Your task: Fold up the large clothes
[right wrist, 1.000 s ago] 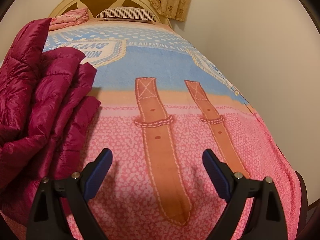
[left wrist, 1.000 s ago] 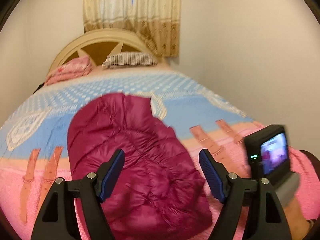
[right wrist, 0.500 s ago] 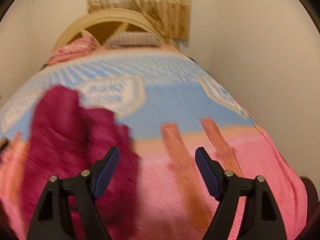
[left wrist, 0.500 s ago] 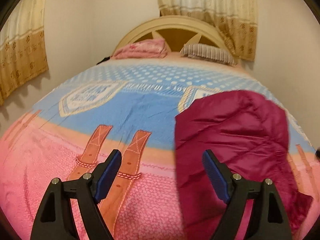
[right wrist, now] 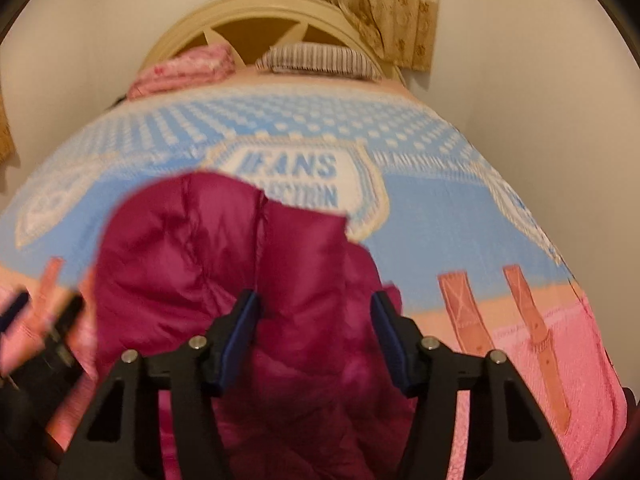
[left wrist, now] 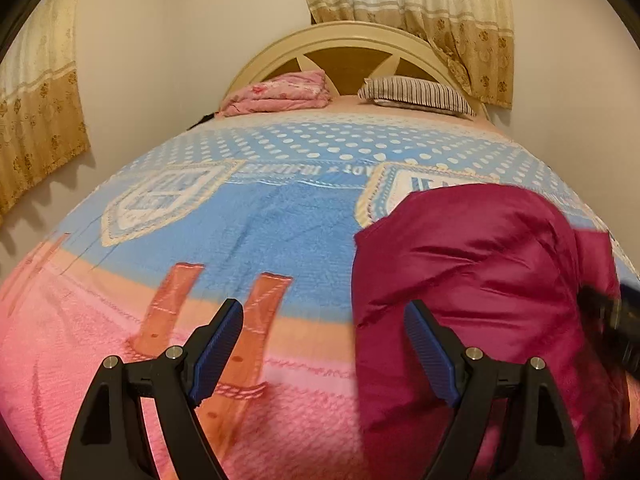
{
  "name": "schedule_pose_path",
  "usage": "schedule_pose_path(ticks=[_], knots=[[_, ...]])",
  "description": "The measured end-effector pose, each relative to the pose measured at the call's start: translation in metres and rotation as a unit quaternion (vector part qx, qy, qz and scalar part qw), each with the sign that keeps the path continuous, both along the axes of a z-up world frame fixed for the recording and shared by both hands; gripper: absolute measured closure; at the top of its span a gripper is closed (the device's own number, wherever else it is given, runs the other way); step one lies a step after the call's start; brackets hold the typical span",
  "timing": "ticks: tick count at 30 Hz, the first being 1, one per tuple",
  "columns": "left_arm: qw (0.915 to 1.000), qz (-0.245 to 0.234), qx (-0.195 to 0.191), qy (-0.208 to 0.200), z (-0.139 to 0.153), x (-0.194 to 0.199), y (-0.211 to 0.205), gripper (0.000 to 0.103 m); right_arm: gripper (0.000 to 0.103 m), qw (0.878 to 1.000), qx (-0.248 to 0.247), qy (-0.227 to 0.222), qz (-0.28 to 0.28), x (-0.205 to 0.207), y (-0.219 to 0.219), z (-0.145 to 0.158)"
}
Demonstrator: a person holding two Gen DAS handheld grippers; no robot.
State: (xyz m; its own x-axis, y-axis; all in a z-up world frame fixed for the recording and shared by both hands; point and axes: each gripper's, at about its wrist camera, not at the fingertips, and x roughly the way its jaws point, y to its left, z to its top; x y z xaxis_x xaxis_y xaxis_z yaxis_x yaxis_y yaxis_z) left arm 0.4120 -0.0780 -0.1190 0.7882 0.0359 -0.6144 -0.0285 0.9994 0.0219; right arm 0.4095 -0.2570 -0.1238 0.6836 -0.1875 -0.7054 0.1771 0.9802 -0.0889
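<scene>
Jacket (left wrist: 472, 280) lies folded near the bed's (left wrist: 280, 216) foot edge — left gripper (left wrist: 324, 344) wide apart over bedspread; right gripper (right wrist: 314, 332) closing above the jacket, not yet clamped.

both grippers: black triangular fingers (left wrist: 496, 396), ribbed blue pads (right wrist: 240, 336), silver screws.

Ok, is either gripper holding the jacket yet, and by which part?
Neither. The left gripper is open over the bedspread beside the magenta jacket. The right gripper is closing above the jacket's middle, pads not yet pressing.
</scene>
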Motion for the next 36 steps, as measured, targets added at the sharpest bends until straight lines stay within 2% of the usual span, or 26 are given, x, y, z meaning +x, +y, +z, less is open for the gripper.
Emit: schedule_pose_path(ticks=[4,10,17,22,26,36], knots=[[0.9996,-0.026,0.008,-0.006,-0.005,0.005,-0.031,0.020,0.044,0.999,0.014,0.001,-0.034,-0.018,-0.035,-0.027],[0.9968,-0.039,0.070,-0.005,-0.030,0.010,-0.075,0.016,0.042,0.998,0.031,-0.012,-0.059,-0.023,-0.061,-0.040],[0.9991,-0.032,0.030,0.003,-0.047,0.014,-0.064,0.009,0.040,0.997,0.044,-0.013,-0.054,-0.018,-0.065,-0.056],[0.9987,-0.031,0.039,0.007,-0.051,0.014,-0.071,0.008,0.039,0.997,0.062,-0.006,-0.052,-0.018,-0.070,-0.063],[0.9988,-0.033,0.031,0.021,-0.055,0.018,-0.070,0.008,0.038,0.996,0.073,0.002,-0.051,-0.016,-0.072,-0.067],[0.9983,-0.032,0.038,0.030,-0.058,0.021,-0.072,0.006,0.036,0.996,0.070,0.012,-0.052,-0.013,-0.071,-0.071]])
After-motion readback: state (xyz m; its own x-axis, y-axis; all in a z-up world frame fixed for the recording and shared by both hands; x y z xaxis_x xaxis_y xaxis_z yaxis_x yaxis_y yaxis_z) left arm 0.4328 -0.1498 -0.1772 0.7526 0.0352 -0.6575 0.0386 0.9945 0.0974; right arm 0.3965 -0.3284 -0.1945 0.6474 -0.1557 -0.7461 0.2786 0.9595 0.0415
